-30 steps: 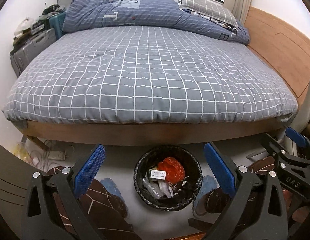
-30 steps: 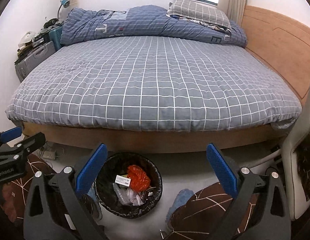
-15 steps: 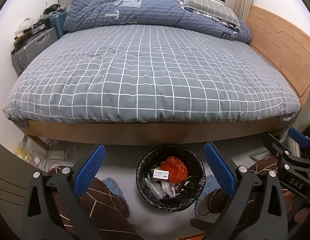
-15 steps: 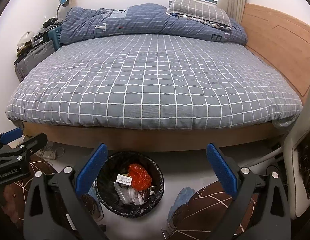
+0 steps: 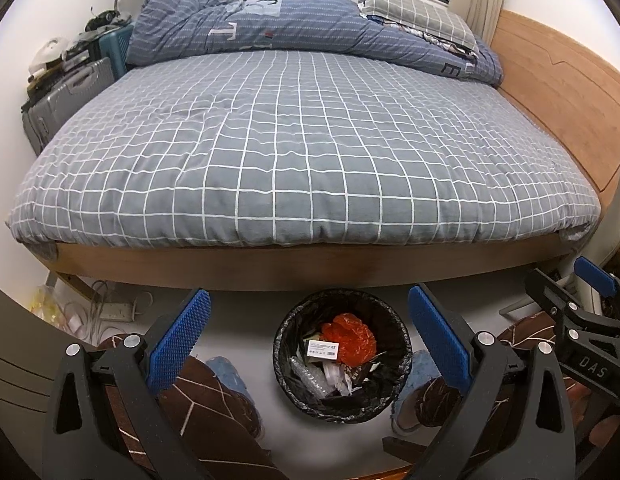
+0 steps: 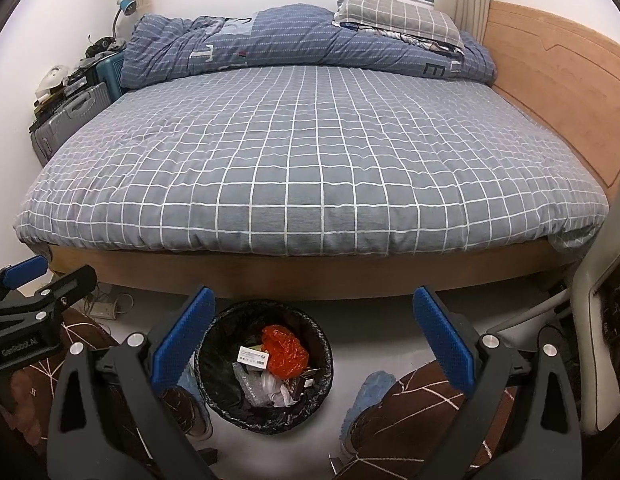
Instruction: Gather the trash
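A black trash bin (image 5: 402, 354) with a black liner stands on the floor by the bed's near edge. It holds a red plastic bag (image 5: 350, 338), a small white box (image 5: 323, 350) and clear wrappers. It also shows in the right wrist view (image 6: 324, 362). My left gripper (image 5: 308, 330) is open and empty above the bin. My right gripper (image 6: 314, 330) is open and empty, just right of the bin. Each gripper shows in the other's view, the right one (image 5: 582, 312) and the left one (image 6: 34, 300).
A bed (image 5: 302, 152) with a grey checked cover fills the view, a blue duvet (image 5: 310, 28) and pillow at its far end. Suitcases (image 5: 66, 96) stand at the left wall. A power strip (image 5: 118, 310) lies under the bed. The person's legs (image 6: 414, 412) and a chair (image 6: 606, 320) are close.
Both grippers have risen and tilted slightly, so the bin sits a little lower in both views. Both stay open and empty.
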Motion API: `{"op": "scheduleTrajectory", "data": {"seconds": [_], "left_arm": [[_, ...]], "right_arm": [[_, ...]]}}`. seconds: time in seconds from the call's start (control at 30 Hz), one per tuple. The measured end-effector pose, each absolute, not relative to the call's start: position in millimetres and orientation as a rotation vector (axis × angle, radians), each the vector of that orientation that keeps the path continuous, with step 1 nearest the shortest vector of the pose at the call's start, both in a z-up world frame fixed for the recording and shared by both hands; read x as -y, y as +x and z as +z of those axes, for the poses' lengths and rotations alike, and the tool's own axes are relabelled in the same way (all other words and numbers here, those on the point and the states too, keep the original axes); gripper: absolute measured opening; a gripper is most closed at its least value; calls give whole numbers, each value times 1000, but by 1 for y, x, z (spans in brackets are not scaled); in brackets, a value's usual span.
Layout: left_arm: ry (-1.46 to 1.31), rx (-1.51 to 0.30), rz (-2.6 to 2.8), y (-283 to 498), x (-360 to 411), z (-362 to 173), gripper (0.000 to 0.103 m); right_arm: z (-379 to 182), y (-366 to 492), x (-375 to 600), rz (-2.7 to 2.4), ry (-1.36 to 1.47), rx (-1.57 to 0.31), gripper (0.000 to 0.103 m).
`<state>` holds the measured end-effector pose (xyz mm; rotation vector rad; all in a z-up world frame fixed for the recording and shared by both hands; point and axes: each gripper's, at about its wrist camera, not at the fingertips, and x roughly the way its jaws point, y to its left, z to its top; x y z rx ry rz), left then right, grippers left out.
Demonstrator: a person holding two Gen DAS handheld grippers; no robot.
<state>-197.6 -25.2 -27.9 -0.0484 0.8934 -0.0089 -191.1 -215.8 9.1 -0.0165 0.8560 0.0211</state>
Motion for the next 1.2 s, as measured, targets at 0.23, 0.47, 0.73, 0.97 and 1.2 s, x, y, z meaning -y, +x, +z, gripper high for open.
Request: {"op": "scheduleTrajectory", "data": {"seconds": [0.23, 0.47, 0.73, 0.97, 1.2], "left_arm": [[-44, -897, -10, -197, 25, -28, 97], [-53, -903, -9, -198, 26, -27, 97], [-31, -906, 16, -198, 29, -25, 97], [-15, -897, 17, -200, 33, -22, 97], [-20, -904, 2, -200, 34, -21, 97]], "right_arm": [[9, -191, 217, 24, -18, -856, 95], [9, -191, 216, 22, -18, -856, 95], [8, -191, 219, 24, -8, -857, 95], [8, -189, 219, 26, -12, -859, 95], [9, -189, 219, 31, -14, -855, 95]]}}
